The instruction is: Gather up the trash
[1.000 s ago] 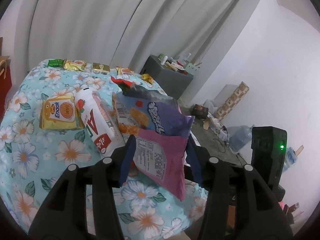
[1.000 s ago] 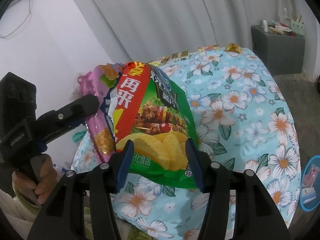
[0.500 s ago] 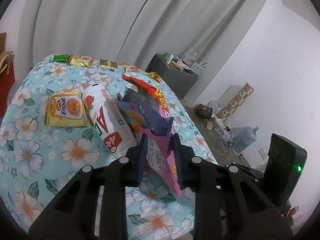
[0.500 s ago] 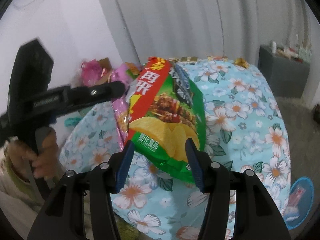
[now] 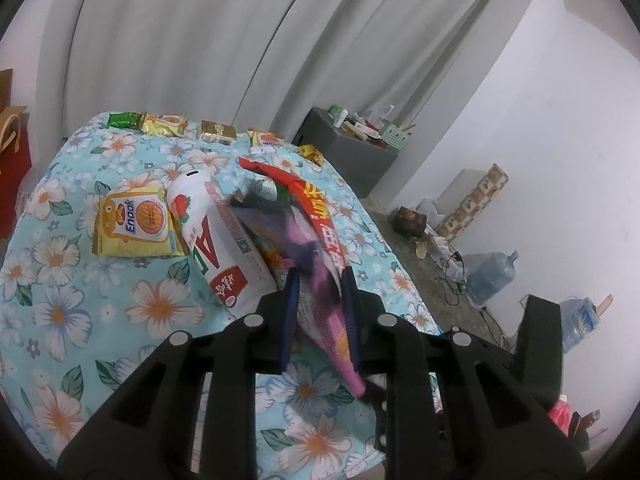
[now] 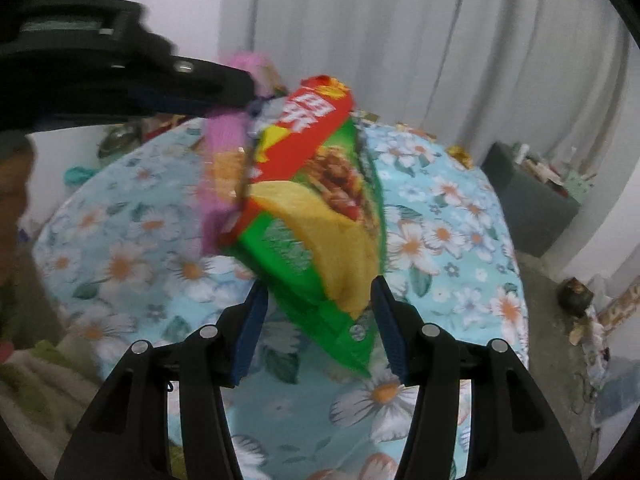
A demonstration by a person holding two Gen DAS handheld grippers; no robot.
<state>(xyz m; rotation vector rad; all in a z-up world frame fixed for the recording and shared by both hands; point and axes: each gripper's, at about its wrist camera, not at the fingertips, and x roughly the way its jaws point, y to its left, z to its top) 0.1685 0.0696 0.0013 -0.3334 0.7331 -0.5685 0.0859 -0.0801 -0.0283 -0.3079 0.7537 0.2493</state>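
Note:
A pink and purple snack bag point(image 5: 320, 304) stands on edge between the pads of my left gripper point(image 5: 319, 276), which is shut on it over the floral tablecloth point(image 5: 68, 312). A green chip bag with a red top point(image 6: 316, 216) hangs tilted above the table between the fingers of my right gripper point(image 6: 318, 286). The jaws are closing and both pads touch the bag's sides. The right wrist view shows the left gripper point(image 6: 240, 96) at the upper left, the pink bag point(image 6: 224, 148) against the green one. The chip bag's red top point(image 5: 320, 216) lies beside the pink bag.
A white strawberry pouch point(image 5: 220, 248) and a yellow Enaak packet point(image 5: 134, 224) lie on the cloth left of my left gripper. Several small packets point(image 5: 164, 124) line the far edge. A grey cabinet point(image 5: 348, 152) and a water jug point(image 5: 492, 276) stand on the floor to the right.
My left gripper has closed from wide apart onto the pink bag. My right gripper has rolled and moved with the green chip bag, bringing it up against the left gripper.

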